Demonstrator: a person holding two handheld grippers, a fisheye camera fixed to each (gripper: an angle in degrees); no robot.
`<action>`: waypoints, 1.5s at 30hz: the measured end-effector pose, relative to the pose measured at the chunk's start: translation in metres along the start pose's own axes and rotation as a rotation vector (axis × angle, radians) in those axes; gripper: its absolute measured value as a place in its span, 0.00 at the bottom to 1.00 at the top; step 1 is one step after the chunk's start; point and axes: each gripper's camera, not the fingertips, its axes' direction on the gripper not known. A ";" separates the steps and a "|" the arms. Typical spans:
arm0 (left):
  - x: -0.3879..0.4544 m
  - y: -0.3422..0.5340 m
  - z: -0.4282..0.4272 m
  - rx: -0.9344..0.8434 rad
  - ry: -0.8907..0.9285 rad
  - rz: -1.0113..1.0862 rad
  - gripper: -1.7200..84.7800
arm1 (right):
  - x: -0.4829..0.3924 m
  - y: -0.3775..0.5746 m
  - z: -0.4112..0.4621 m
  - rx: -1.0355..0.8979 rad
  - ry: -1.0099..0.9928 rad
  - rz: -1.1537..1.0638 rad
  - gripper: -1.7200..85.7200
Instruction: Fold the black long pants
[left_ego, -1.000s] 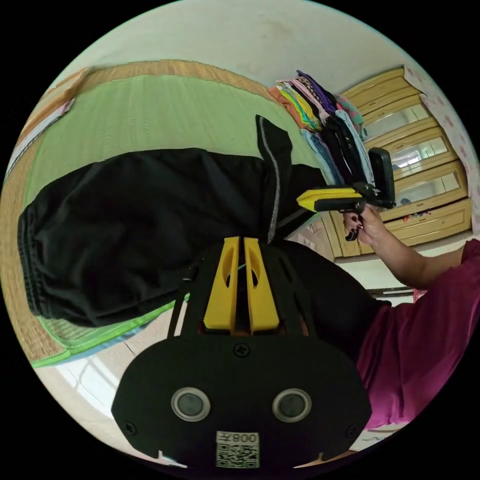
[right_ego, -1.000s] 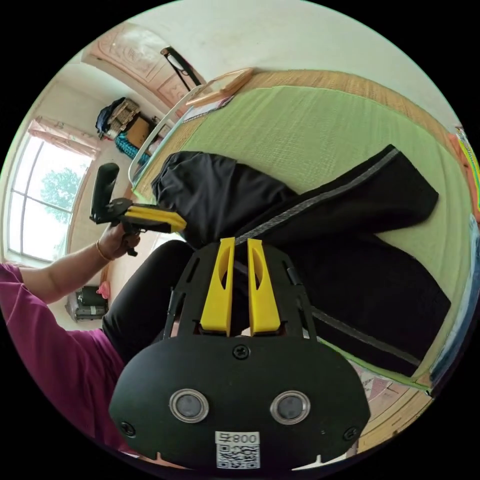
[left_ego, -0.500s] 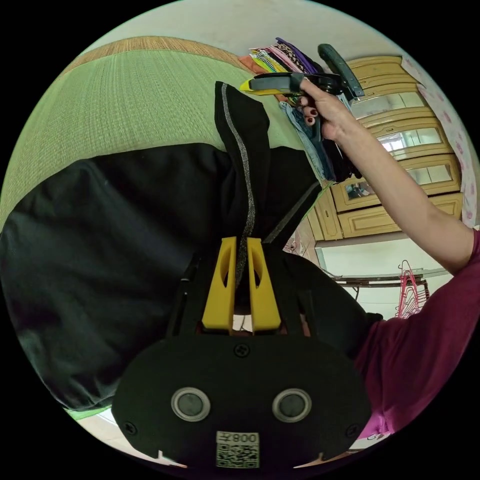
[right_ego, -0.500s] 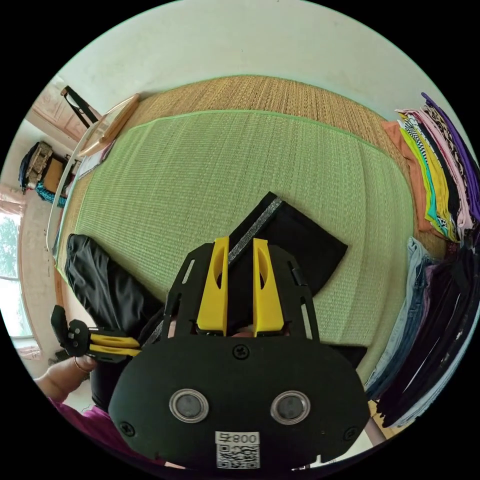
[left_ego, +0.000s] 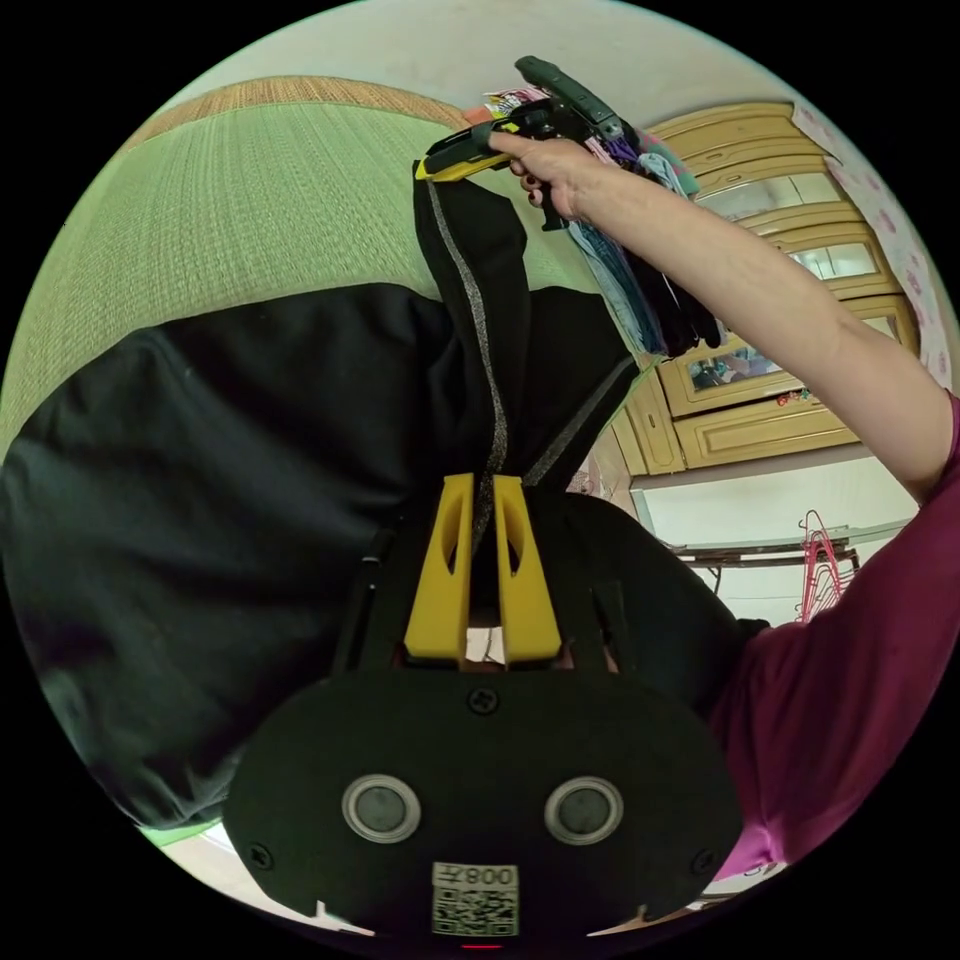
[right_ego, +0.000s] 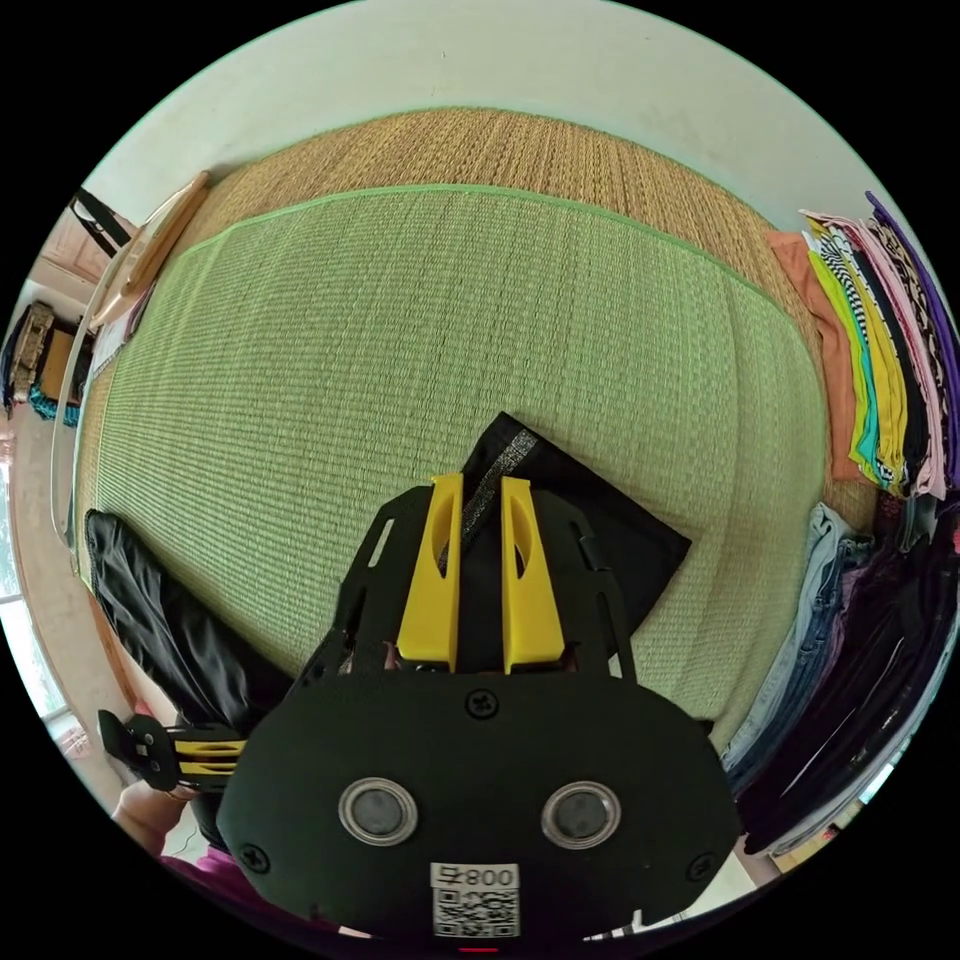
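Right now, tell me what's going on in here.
A person is folding black long pants on a green mat with a gripper in each hand. The left gripper is shut on the pants along the grey side stripe. The right gripper is shut on the same stripe near a leg end, held out over the mat. A stack of folded clothes sits beside the mat.

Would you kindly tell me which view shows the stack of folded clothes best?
The right gripper view: the stack of folded clothes lies fanned out beside the green mat. In the left gripper view, the person's arm covers much of it.
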 end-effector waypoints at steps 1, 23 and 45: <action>0.001 0.000 0.004 0.001 -0.003 -0.001 0.05 | 0.005 0.004 0.005 0.000 0.001 0.000 0.09; 0.111 -0.010 0.152 -0.023 -0.162 0.145 0.02 | 0.260 0.334 -0.023 0.464 -0.489 0.283 0.03; 0.218 -0.142 0.381 -0.097 -0.020 0.338 0.06 | 0.417 0.659 0.275 0.443 -0.972 0.793 0.03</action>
